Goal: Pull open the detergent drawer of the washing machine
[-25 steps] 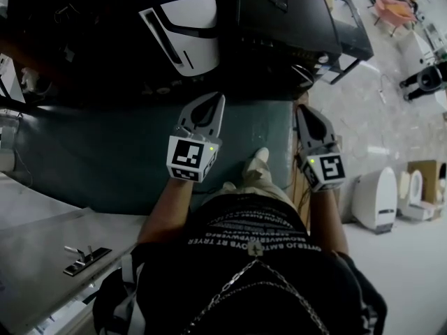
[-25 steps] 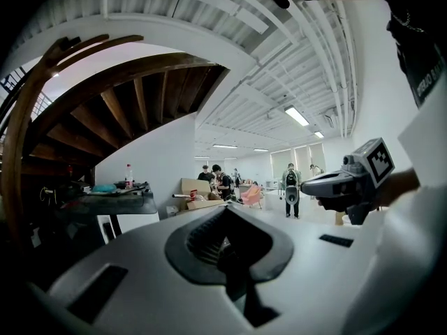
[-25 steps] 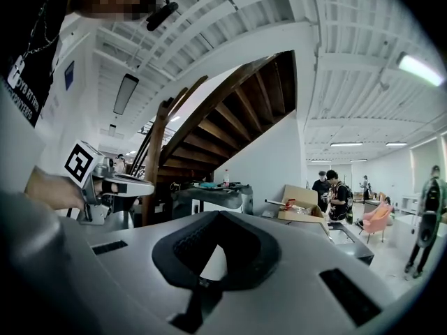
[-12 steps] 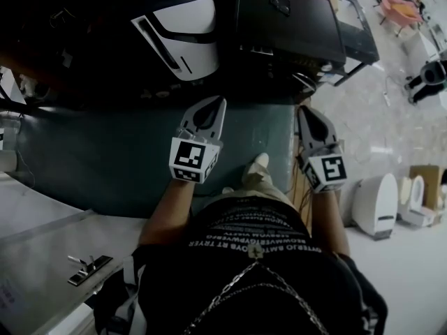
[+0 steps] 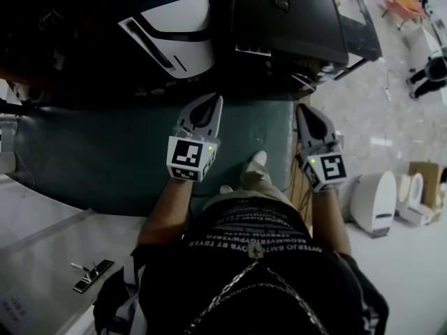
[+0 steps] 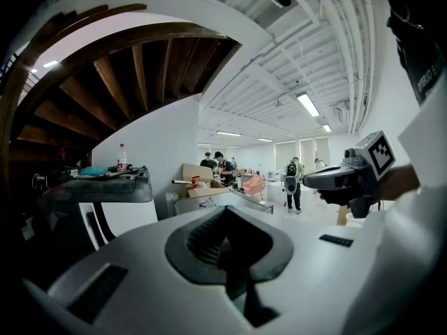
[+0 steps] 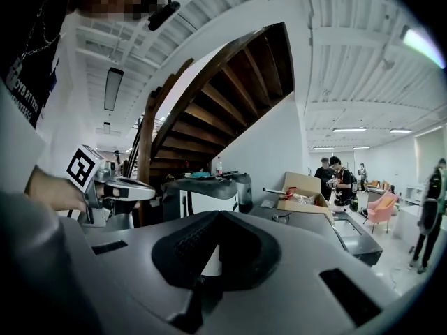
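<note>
While both arms reach straight ahead, left gripper [image 5: 217,98] and right gripper [image 5: 302,109] ride side by side, jaws together on nothing.
Since a second ago the white washing machine [image 5: 171,26] has slid left along the dark green floor's [image 5: 105,159] far edge; its detergent drawer can't be picked out. Open floor runs from shoe [image 5: 255,169] to machine.

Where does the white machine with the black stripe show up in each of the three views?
Head view: white machine at top, left of centre.
Left gripper view: low at the left, under a dark top.
Right gripper view: low, centre-left.
Shared landmark: the dark table right beside it.
</note>
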`<control>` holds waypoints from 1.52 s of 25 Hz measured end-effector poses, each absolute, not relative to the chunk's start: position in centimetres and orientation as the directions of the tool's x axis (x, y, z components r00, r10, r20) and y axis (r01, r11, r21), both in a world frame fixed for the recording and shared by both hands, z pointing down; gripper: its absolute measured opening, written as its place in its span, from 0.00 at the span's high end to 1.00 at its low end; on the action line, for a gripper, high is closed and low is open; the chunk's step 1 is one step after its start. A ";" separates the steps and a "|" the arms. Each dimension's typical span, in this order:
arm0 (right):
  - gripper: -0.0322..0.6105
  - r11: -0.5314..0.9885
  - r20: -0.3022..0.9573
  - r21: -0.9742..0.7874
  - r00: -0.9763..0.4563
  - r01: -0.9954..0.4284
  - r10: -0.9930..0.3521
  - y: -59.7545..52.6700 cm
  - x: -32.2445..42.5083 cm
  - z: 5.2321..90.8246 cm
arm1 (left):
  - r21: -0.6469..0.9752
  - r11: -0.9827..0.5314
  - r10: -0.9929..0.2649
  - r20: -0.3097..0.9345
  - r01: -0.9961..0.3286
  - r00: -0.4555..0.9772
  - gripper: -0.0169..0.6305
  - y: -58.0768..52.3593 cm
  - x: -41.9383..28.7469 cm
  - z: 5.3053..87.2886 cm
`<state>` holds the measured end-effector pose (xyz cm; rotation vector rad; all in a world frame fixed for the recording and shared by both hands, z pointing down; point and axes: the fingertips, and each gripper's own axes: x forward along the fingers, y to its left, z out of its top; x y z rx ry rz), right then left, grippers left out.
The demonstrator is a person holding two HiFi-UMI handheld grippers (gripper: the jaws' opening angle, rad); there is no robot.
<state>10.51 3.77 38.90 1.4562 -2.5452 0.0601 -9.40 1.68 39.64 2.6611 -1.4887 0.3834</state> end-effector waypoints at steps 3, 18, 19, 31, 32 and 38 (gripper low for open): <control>0.95 0.518 0.212 0.061 -0.496 -0.853 -0.842 2.6 10.5 38.9 | -0.053 -0.527 -0.829 0.249 -0.848 0.500 0.97 0.6 -9.1 39.4; 0.95 0.587 0.149 0.023 -0.578 -0.809 -0.802 -5.2 12.7 35.6 | -0.060 -0.485 -0.858 0.225 -0.873 0.461 0.97 -6.5 -5.6 36.7; 0.95 0.591 0.143 0.023 -0.583 -0.806 -0.800 -5.9 13.2 35.5 | -0.062 -0.479 -0.862 0.222 -0.876 0.456 0.97 -7.1 -5.2 36.5; 0.95 0.611 0.148 -0.012 -0.606 -0.791 -0.782 -12.0 17.8 36.2 | -0.074 -0.445 -0.876 0.245 -0.892 0.417 0.97 -11.5 -1.3 37.1; 0.95 0.610 0.160 -0.012 -0.604 -0.792 -0.781 -12.1 18.1 36.7 | -0.073 -0.439 -0.877 0.251 -0.896 0.410 0.97 -11.6 -1.4 37.4; 0.95 0.629 0.154 -0.026 -0.625 -0.777 -0.765 -12.5 17.4 37.3 | -0.074 -0.414 -0.886 0.263 -0.907 0.383 0.97 -11.3 -2.4 37.7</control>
